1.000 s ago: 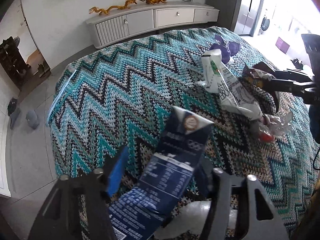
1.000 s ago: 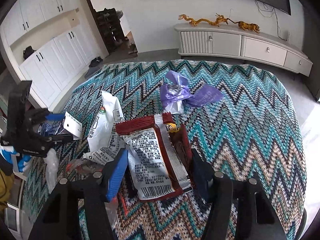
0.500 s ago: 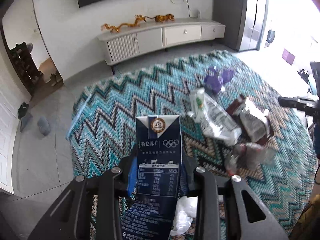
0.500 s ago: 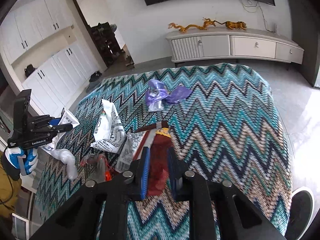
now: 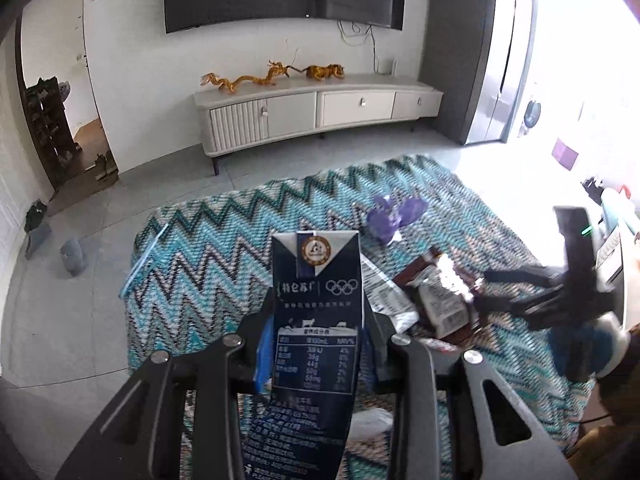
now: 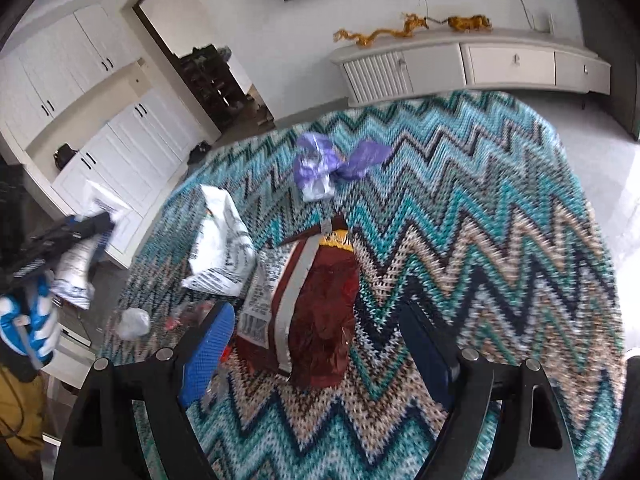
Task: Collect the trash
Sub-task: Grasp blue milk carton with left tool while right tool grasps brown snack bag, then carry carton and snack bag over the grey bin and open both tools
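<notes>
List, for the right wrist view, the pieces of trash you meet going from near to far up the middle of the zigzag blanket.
Dark red snack bag → white printed wrapper → purple plastic bag.

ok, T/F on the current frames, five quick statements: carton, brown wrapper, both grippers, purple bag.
1. The left gripper is shut on the dark blue carton. True.
2. The right gripper is clamped on the brown wrapper. False: its jaws have just opened wide and the pads stand clear of the wrapper.
3. The purple bag lies on the zigzag blanket. True.
4. The carton lies flat on the blanket. False: it is held upright, lifted.
5. The purple bag touches the brown wrapper. False: apart.
</notes>
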A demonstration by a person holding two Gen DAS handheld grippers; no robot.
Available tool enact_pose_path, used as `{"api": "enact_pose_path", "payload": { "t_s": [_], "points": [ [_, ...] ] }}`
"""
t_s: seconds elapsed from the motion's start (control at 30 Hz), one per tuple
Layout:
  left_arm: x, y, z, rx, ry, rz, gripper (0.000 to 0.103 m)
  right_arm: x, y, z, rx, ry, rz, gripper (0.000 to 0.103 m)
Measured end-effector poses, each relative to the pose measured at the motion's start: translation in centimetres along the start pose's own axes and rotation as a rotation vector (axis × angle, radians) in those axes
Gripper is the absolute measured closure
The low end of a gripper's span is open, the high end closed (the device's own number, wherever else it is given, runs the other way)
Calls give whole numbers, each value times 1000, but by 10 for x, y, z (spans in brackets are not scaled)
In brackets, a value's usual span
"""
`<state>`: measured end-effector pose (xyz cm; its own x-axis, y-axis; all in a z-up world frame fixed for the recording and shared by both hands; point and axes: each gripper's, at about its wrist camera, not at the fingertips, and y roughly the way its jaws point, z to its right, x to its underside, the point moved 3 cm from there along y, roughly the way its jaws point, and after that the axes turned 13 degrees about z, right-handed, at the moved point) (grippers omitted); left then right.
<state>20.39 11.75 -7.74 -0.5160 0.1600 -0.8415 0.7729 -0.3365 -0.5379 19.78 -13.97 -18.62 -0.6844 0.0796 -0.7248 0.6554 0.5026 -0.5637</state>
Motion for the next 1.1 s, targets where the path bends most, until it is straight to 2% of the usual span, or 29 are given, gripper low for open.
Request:
{"api": "enact_pose_path", "payload": {
  "t_s": [0.07,0.13,0.17,0.2,0.37,0.53,0.7,0.83,0.93,1.1],
  "points": [
    [-2,-1,5,8,-11,8,70,5,11,-1,12,-11,-20,21],
    [-4,-1,12,16,-14,15,70,10,17,-5,10,-35,-32,42],
    [-6,-1,16,20,-16,17,70,13,18,-8,-1,-51,-40,60],
    [-7,0,20,25,-18,18,70,14,18,-10,-11,-58,-40,68],
    [-14,1,42,48,-28,28,70,19,-6,-12,-45,-81,4,85],
    [-23,6,81,103,-22,29,70,18,-48,4,-45,-41,84,87],
    [-33,25,147,218,-3,21,70,15,-107,39,0,4,178,87],
    [-38,46,218,340,30,6,70,20,-161,79,94,53,236,87],
    [-36,64,274,415,66,-26,70,31,-199,112,206,78,262,87],
    [-28,87,362,512,105,-78,70,63,-249,184,349,193,262,87]
  ]
}}
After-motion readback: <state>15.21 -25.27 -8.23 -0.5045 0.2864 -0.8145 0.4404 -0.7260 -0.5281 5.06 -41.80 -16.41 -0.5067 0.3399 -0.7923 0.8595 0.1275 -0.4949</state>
